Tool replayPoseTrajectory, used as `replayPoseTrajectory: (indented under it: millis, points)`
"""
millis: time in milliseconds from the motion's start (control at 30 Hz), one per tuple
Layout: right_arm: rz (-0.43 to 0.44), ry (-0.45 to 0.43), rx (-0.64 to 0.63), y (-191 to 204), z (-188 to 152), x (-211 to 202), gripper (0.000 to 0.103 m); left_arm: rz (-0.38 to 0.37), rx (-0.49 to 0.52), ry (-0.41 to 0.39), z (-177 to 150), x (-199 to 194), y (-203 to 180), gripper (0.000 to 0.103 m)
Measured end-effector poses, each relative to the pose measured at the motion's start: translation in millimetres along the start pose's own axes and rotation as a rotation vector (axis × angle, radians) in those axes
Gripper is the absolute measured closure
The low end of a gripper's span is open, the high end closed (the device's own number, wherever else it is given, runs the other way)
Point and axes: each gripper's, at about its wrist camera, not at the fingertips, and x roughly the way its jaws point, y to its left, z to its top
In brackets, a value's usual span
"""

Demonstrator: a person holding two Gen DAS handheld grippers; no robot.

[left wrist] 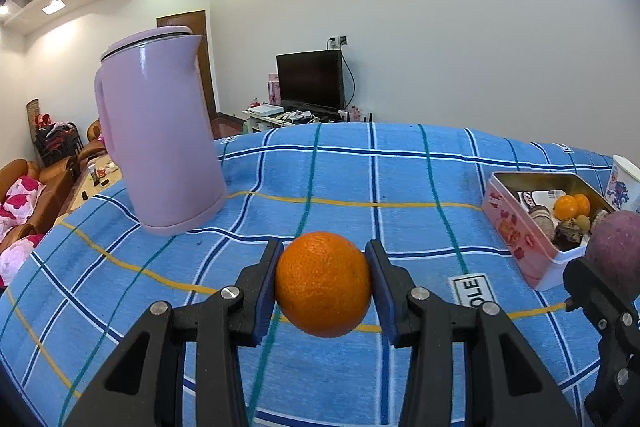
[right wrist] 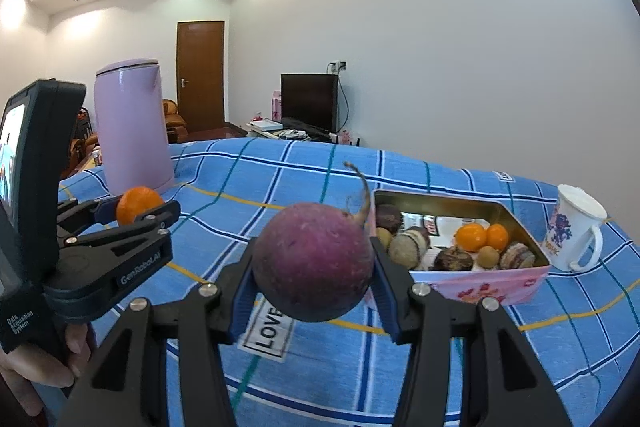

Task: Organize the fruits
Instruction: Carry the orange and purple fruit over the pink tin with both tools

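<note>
Resting clamped between left gripper (left wrist: pixel 324 285) jaws, orange (left wrist: pixel 323 283); purple fruit (right wrist: pixel 314 261) likewise in right gripper (right wrist: pixel 314 267).

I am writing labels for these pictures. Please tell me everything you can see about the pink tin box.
The pink tin box is rectangular, open-topped, with shiny gold-coloured inner walls and red prints outside. It sits flat on the blue checked tablecloth, beside a printed white mug. Inside lie small oranges, dark round fruits and wrappers. No gripper touches it.

A white sewn patch (right wrist: pixel 267 331) on the blue checked tablecloth (right wrist: pixel 440 379) reads "LOVE". The black plastic left gripper (right wrist: pixel 132 211) carries "GenRoboLAI" on its arm and "Data Acquisition System" on its housing.
</note>
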Motion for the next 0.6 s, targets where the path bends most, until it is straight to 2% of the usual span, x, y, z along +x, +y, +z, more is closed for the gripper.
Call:
replayPoseTrajectory:
  millis: [300, 600]
  points:
    - [-0.024, -0.013, 0.0, -21, -4, -13, 0.049, -0.03, 0.022, -0.001, -1, -7, -27, 0.059]
    - [-0.057, -0.017, 0.019, -50, -8, -23, 0.049, -0.095, 0.061, 0.005, -5, -15, -63, 0.059]
